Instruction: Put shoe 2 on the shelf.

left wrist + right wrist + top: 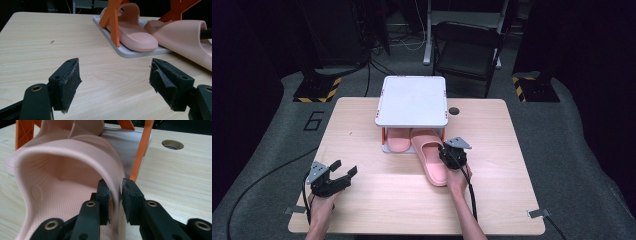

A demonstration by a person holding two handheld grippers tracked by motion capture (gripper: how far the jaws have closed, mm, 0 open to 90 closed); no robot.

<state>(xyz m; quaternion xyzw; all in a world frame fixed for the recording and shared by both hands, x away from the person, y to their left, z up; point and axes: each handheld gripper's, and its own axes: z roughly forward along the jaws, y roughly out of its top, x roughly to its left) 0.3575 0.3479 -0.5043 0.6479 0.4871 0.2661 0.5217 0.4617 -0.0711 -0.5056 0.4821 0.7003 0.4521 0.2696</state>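
Your right tongs sit at the strap of the nearer slipper, which lies half out of the rack, heel toward you on the table. The right gripper view gives what the high view cannot: one jaw is inside the strap and one outside, with the strap's edge between the pads. A thin gap shows beside the outer pad, so the tongs are slightly parted around the strap rather than pinching it. That view also shows the rack's orange leg just behind the strap and a round hole in the table.

Your left tongs are spread wide with nothing between them, low over bare wood, well apart from the slippers. The left gripper view shows the second slipper lying flat on the rack's grey base between orange legs, and the nearer slipper's toe resting over the base's edge.

From above, the rack's white top hides most of the second slipper. The table is pale wood on a grey floor, with a folding chair and striped stand feet beyond, in a dark room.
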